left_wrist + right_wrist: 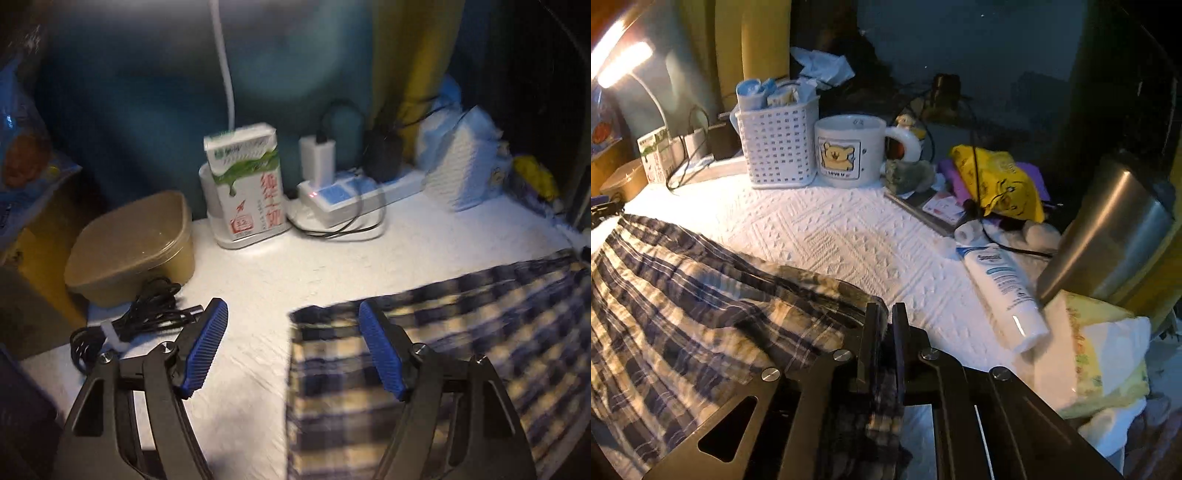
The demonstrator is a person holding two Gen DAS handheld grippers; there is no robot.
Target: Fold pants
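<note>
One hand-held gripper point(884, 332) clamping pants point(701, 295)

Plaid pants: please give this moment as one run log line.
stage: folding | left tongs: open, empty | right tongs: shut on plaid pants | pants on white mat

Pants point(683, 295): soft woven check cloth, crinkled, matt. Tabletop point(831, 229) w/ white embossed cover, rough texture. Left tongs point(293, 347): ribbed blue pads on matt black plastic arms. Mug point(849, 147): glossy ceramic. Basket point(775, 147): white perforated plastic. Tumbler point(1108, 229): brushed metal, satin sheen. Tube point(1004, 291): smooth glossy plastic. Carton point(247, 181): printed paper.
</note>
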